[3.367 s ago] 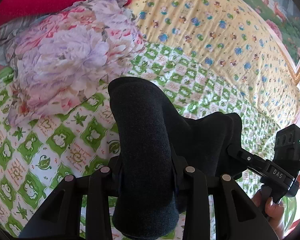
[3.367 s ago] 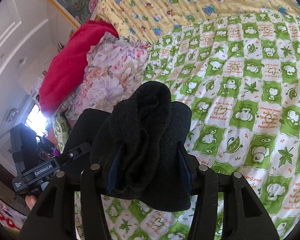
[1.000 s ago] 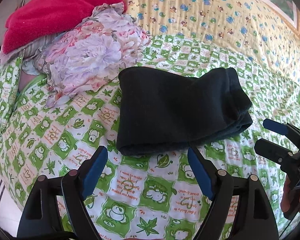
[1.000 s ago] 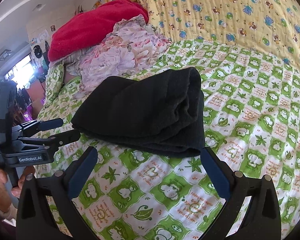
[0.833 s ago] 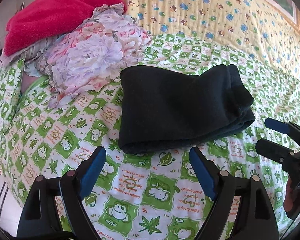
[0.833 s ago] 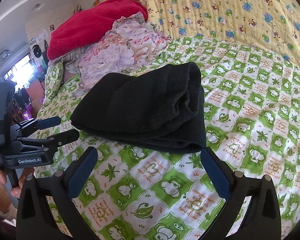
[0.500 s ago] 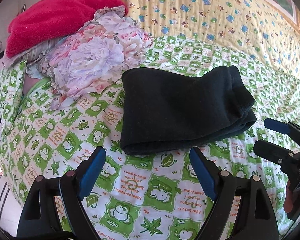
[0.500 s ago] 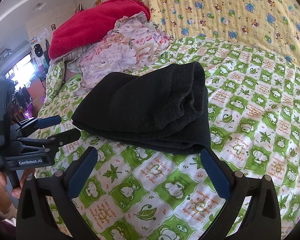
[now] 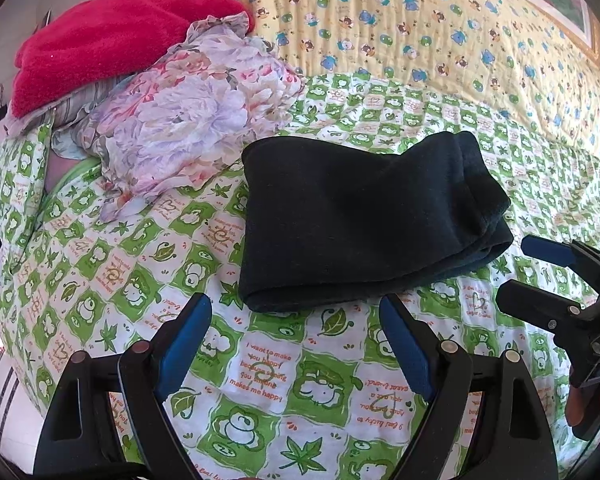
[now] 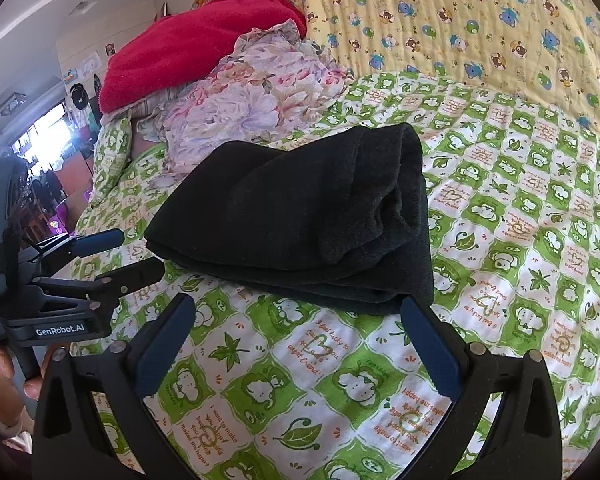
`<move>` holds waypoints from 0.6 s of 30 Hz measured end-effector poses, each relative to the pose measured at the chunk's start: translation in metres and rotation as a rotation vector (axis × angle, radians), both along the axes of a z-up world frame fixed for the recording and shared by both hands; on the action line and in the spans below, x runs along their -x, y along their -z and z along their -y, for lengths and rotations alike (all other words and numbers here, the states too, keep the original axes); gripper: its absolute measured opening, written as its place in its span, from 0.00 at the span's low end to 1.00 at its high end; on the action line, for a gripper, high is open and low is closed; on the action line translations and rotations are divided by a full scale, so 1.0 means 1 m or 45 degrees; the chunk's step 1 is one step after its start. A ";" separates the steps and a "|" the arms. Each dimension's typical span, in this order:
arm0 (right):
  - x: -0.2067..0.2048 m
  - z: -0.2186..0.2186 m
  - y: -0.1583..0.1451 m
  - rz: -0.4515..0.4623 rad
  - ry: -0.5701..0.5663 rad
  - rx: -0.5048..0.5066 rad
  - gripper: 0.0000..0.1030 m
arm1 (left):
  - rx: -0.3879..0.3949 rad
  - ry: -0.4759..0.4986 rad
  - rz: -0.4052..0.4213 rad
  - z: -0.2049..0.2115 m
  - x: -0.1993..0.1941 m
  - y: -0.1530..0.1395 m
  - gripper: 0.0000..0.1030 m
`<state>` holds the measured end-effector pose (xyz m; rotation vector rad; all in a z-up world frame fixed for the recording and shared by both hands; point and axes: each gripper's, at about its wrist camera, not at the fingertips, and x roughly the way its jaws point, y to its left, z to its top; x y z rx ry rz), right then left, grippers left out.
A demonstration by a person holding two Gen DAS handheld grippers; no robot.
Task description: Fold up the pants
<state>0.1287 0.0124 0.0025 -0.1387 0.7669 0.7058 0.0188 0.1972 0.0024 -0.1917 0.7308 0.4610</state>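
Folding looks done to me: black fleece pants [image 9: 356, 220] sit bundled on the green frog-print quilt [image 9: 268, 376], my left gripper [image 9: 296, 320] and right gripper [image 10: 296, 316] spread wide, holding nothing, so next I'd only tidy edges.

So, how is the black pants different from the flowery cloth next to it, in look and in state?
The black pants are one plain dark colour; the flowery cloth is pale, printed with pink and lilac blooms. The pants lie folded into a neat, flat rectangle with stacked layers at one end; the flowery cloth is a crumpled heap. The pants lie alone, while the flowery cloth has a red blanket piled against it. Both rest on the green checked bedspread, and neither gripper holds them.
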 end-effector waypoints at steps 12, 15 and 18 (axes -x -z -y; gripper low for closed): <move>-0.001 -0.004 -0.001 0.007 -0.008 -0.004 0.99 | -0.001 0.003 0.000 0.000 -0.002 0.001 0.84; -0.002 -0.005 -0.001 0.008 -0.010 -0.003 0.99 | -0.004 0.007 0.001 -0.001 -0.004 0.002 0.84; -0.003 -0.005 -0.001 0.003 -0.012 -0.005 0.99 | -0.003 0.006 -0.001 -0.001 -0.005 0.002 0.84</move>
